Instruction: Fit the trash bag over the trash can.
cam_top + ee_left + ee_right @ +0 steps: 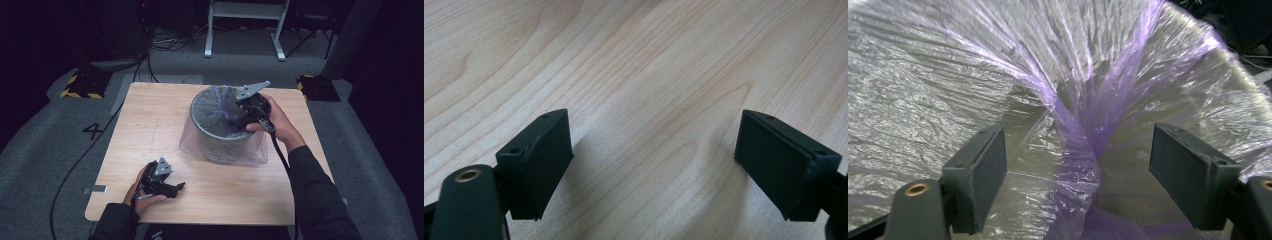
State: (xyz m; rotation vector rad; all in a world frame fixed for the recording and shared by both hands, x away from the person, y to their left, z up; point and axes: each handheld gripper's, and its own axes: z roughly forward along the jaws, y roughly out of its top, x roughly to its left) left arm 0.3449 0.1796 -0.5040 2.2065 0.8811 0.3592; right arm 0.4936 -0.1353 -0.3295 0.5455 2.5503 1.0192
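With my right tongs [1078, 175] spread apart over the bin [220, 132], I aim for its thin, slippery, probably tear-prone purple liner's [1083, 150] gathered twist; left tongs [654, 170] rest released nearby.

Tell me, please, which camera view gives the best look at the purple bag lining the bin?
The right gripper view: the bag sits close up, its folds gathered between the open right claw. The high view shows it small, draped over the bin. The left gripper view faces the table.
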